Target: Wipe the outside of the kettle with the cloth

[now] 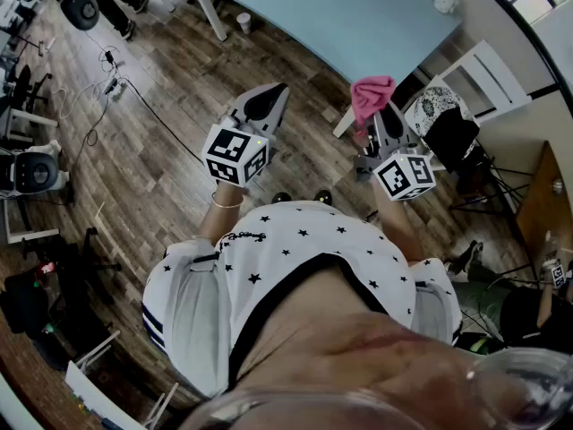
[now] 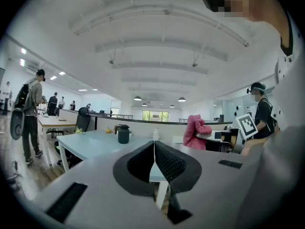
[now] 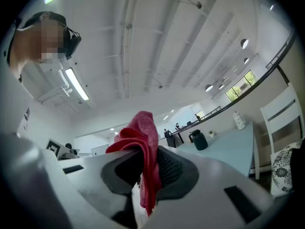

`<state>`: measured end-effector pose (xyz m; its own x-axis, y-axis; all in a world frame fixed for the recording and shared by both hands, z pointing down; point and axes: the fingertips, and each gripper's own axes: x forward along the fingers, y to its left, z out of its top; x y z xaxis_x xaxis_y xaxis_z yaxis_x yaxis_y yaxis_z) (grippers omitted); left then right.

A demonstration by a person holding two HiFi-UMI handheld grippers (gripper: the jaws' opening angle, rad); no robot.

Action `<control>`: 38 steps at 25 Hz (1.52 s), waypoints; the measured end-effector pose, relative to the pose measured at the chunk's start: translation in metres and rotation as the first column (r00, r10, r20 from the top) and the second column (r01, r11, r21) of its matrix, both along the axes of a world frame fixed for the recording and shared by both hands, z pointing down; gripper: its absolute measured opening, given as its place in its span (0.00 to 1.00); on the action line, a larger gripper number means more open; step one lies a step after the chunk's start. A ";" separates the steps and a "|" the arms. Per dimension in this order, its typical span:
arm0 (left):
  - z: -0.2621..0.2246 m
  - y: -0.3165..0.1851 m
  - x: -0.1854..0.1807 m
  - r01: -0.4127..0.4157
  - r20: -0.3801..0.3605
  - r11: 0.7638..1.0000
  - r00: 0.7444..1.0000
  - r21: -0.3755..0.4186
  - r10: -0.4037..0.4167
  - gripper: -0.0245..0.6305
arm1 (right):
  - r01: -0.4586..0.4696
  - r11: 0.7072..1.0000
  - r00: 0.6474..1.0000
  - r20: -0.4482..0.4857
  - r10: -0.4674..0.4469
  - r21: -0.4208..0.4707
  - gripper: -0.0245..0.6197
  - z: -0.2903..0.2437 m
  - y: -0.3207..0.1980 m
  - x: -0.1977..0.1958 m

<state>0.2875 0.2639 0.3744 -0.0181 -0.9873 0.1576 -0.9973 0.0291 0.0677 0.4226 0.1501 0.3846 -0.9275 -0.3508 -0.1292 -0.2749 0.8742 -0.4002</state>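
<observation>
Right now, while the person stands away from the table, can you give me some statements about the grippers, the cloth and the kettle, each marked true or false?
1. The right gripper is closed on the pink cloth. True.
2. The left gripper has its jaws wide apart. False: its jaws are together, with nothing between them.
3. The kettle stands upright on the light blue table. True.
4. The cloth is pressed against the side of the kettle. False: the cloth is held up in the right gripper, well apart from the kettle, so wiping has not begun.
</observation>
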 end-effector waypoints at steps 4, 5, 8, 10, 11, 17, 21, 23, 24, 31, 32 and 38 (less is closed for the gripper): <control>-0.003 -0.005 0.001 0.004 0.003 1.000 1.000 0.003 -0.004 0.08 | 0.002 1.000 1.000 0.011 -0.002 -0.007 0.14 -0.004 -0.005 -0.001; -0.004 -0.006 0.001 0.004 0.004 1.000 1.000 0.002 -0.004 0.08 | 0.003 1.000 1.000 0.013 -0.003 -0.007 0.14 -0.004 -0.006 -0.001; -0.003 -0.009 0.003 0.005 0.010 1.000 1.000 0.000 -0.005 0.08 | 0.001 1.000 1.000 0.020 0.000 -0.015 0.14 -0.003 -0.009 0.002; -0.003 -0.012 0.005 0.006 0.014 1.000 1.000 -0.002 -0.006 0.08 | -0.001 1.000 1.000 0.023 0.001 -0.019 0.14 0.000 -0.013 0.005; -0.003 -0.014 0.006 0.007 0.016 1.000 1.000 -0.003 -0.007 0.08 | -0.002 1.000 1.000 0.024 0.003 -0.022 0.14 0.002 -0.015 0.007; -0.002 -0.025 0.012 0.012 0.007 1.000 1.000 -0.001 -0.012 0.08 | 0.002 0.999 0.998 0.059 0.001 -0.049 0.14 0.003 -0.029 0.013; -0.002 -0.035 0.019 0.020 0.003 1.000 1.000 -0.001 -0.020 0.08 | 0.003 0.998 0.998 0.059 0.001 -0.068 0.14 0.006 -0.039 0.021; 0.000 -0.041 0.022 0.025 -0.002 1.000 1.000 -0.001 -0.025 0.08 | 0.011 0.998 0.998 0.058 -0.007 -0.068 0.14 0.007 -0.045 0.024; 0.000 -0.044 0.024 0.028 -0.003 1.000 1.000 -0.001 -0.028 0.08 | 0.015 0.998 0.998 0.057 -0.011 -0.065 0.14 0.008 -0.048 0.026; 0.005 -0.054 0.035 0.057 0.011 0.998 0.998 -0.019 -0.056 0.08 | 0.045 0.995 0.997 0.064 -0.039 -0.085 0.14 0.015 -0.063 0.032; 0.005 -0.054 0.036 0.062 0.014 0.998 0.998 -0.022 -0.062 0.08 | 0.053 0.995 0.997 0.065 -0.047 -0.087 0.14 0.017 -0.064 0.032; 0.006 -0.046 0.036 0.097 0.019 0.995 0.995 -0.022 -0.097 0.08 | 0.091 0.992 0.994 0.066 -0.085 -0.092 0.14 0.020 -0.063 0.026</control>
<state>0.3239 0.2176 0.3802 -0.1169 -0.9768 0.1792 -0.9907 0.1273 0.0476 0.4484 0.0870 0.4049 -0.9465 -0.2815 -0.1576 -0.1705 0.8512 -0.4964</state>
